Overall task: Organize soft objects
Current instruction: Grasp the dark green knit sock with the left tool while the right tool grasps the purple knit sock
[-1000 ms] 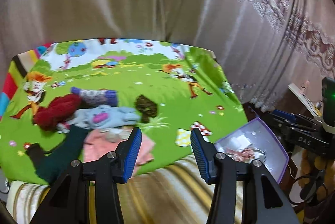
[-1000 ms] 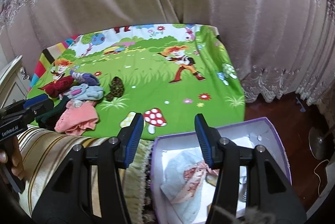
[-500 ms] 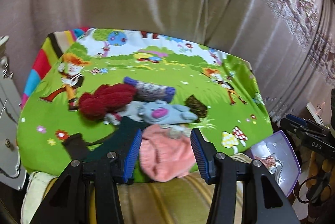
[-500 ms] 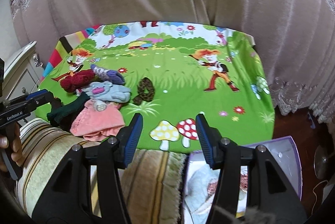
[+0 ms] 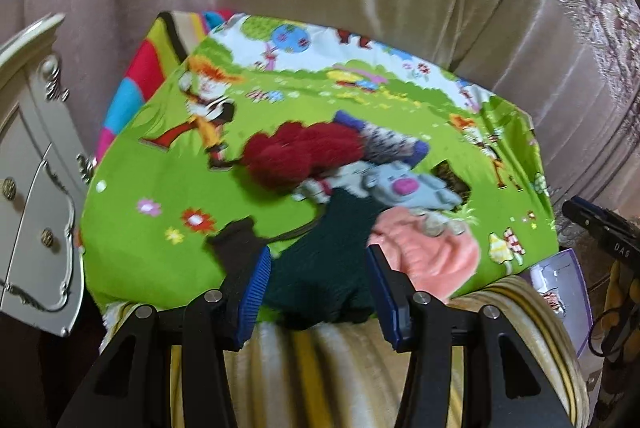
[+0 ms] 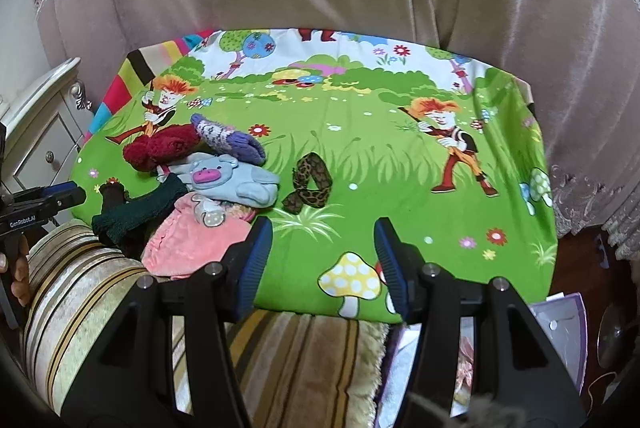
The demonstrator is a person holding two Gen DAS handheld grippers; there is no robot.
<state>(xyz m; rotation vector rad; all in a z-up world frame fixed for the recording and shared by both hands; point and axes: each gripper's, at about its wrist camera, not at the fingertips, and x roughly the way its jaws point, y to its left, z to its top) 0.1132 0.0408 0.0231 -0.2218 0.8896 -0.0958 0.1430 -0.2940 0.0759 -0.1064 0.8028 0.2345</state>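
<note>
Curtained room, cartoon sheet (image 6: 360,164): at nine o'clock the left gripper (image 5: 318,292), fingers spread, frames a green sock (image 5: 320,268) atop the pile, apparently lining up a grab; right gripper (image 6: 322,260) hangs open, empty, near the box (image 6: 568,328) at four o'clock.

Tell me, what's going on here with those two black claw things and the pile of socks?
A person is sorting soft things on a cartoon-print cloth. The left hand-held gripper is open around a dark green sock at the near edge of the pile, not yet closed on it. The right hand-held gripper hangs open and empty over bare cloth. A purple box sits to the right with some fabric inside.
</note>
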